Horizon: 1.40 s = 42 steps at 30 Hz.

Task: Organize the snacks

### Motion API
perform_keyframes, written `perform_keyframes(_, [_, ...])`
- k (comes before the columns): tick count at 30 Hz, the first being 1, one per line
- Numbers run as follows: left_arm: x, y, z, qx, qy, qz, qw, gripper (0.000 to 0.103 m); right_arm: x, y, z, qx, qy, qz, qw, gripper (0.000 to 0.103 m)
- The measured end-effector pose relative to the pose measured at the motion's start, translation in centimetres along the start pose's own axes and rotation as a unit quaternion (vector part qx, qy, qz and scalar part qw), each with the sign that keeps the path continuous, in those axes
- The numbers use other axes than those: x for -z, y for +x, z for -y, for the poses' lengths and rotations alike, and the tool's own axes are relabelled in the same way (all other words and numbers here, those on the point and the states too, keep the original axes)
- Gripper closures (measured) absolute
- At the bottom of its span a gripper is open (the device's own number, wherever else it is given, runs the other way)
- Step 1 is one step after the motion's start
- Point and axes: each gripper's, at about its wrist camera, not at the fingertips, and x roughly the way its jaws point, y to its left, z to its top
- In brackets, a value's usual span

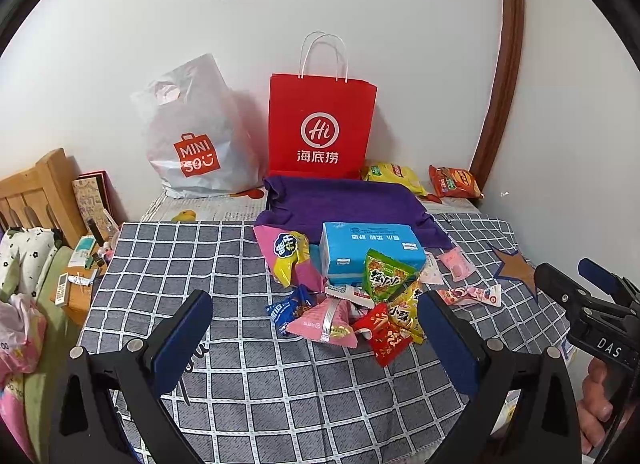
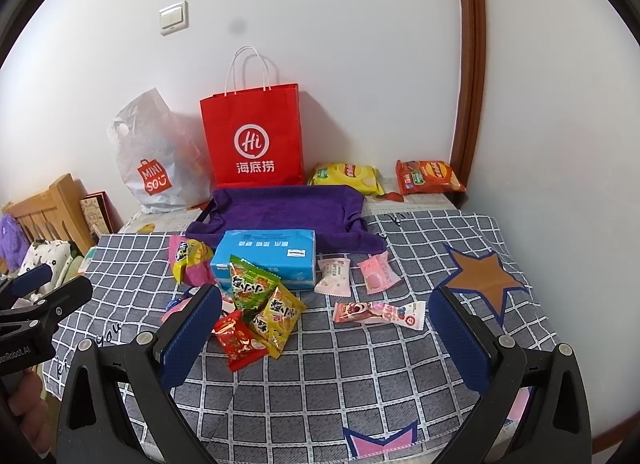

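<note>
A pile of small snack packets [image 1: 352,304] lies on the grey checked cloth [image 1: 240,364], in front of a blue box [image 1: 370,250]. It holds green [image 2: 250,282], yellow [image 2: 280,316] and red [image 2: 236,340] packets. Pink sweets [image 2: 376,272] and a long pink packet [image 2: 380,312] lie to the right. A purple tray [image 2: 280,212] sits behind the box. My left gripper [image 1: 316,328] is open and empty, just short of the pile. My right gripper [image 2: 326,328] is open and empty over the cloth, near the long pink packet.
A red paper bag [image 1: 320,124] and a white Miniso bag [image 1: 192,136] stand against the back wall. Yellow [image 2: 346,176] and orange [image 2: 430,176] crisp bags lie at the back right. A wooden bed head [image 1: 36,192] and cluttered side table [image 1: 80,272] are at the left.
</note>
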Motion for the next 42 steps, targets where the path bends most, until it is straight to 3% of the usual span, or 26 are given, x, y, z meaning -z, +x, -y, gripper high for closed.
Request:
perform_keyframes(16, [-0.3,1.8,-0.7,0.009,0.001,-0.005,0.9999,0.001,-0.1,1.4,-0.7,-0.008,-0.008,-0.012,1.0,0.0])
perform_keyframes(25, [-0.5,4.0,-1.4,0.008,0.002,-0.029,0.9996,0.001,-0.4,3.0,-1.0,0.0,-0.021,-0.014,1.0,0.0])
perform_keyframes(28, [-0.6,5.2,-1.7,0.024,0.002,-0.038,0.999,0.001,-0.6,4.0,-0.8,0.007,-0.02,-0.021,1.0,0.0])
perform_keyframes(33, [-0.9,7.0,-1.9,0.017,0.003,-0.049,0.9986,0.001,-0.9,6.9,0.0,0.046,-0.012,-0.042,0.998,0.0])
perform_keyframes(38, [-1.1,8.8,-2.2,0.006,0.026,-0.053,0.9982,0.001,-0.7,9.3,2.0,0.039,0.006,-0.044,0.998,0.0])
perform_keyframes(42, [-0.6,11.3,-2.7,0.015,0.022,-0.069,0.9972,0.001,-0.4,11.8,3.7,0.059,0.005,-0.051,0.997,0.001])
